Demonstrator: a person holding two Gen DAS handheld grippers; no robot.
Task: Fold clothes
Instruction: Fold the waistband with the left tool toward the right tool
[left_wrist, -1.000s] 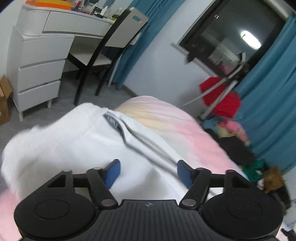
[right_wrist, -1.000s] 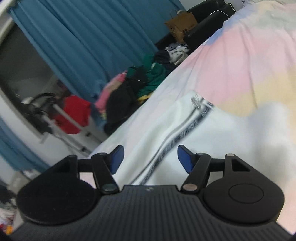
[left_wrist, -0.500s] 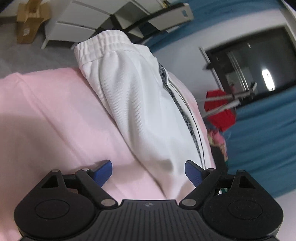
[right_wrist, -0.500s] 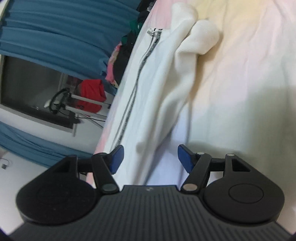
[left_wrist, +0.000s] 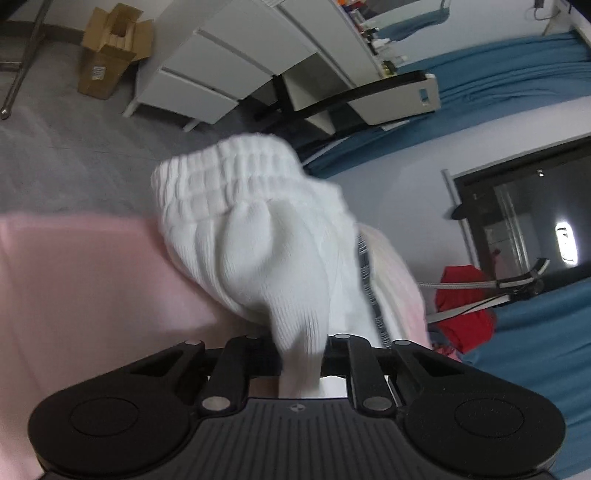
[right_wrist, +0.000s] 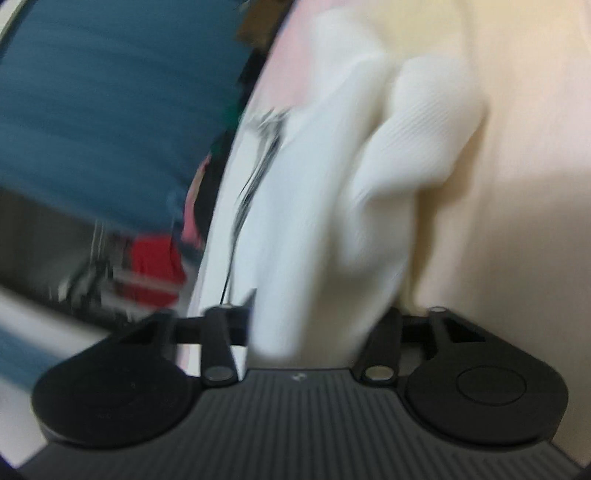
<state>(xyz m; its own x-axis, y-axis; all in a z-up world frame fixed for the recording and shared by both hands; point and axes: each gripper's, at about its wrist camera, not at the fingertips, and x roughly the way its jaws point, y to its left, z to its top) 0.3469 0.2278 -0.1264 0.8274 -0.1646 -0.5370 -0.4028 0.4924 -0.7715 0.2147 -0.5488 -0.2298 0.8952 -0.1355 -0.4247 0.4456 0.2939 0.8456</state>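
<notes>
White trousers (left_wrist: 258, 240) with a ribbed elastic waistband (left_wrist: 221, 173) and a black-and-white side stripe (left_wrist: 365, 269) lie bunched on the pink bed sheet (left_wrist: 74, 277). My left gripper (left_wrist: 301, 354) is shut on a fold of them near the waistband, and the cloth hides its pads. In the blurred right wrist view the same trousers (right_wrist: 314, 184) run up the pale yellow-pink sheet (right_wrist: 517, 184). My right gripper (right_wrist: 310, 317) has closed in on a thick bunch of the cloth, which covers its fingertips.
Beyond the bed's edge stand a white drawer unit (left_wrist: 229, 62), an open cardboard box (left_wrist: 110, 48) on the grey floor and a black-framed chair (left_wrist: 369, 99). Blue curtains (left_wrist: 498, 55) flank a dark window (left_wrist: 517, 221). A red cloth (left_wrist: 465, 306) hangs on a rack.
Both grippers stood open over the trousers half a second ago; now each has closed on the white cloth. The right view is smeared by fast motion.
</notes>
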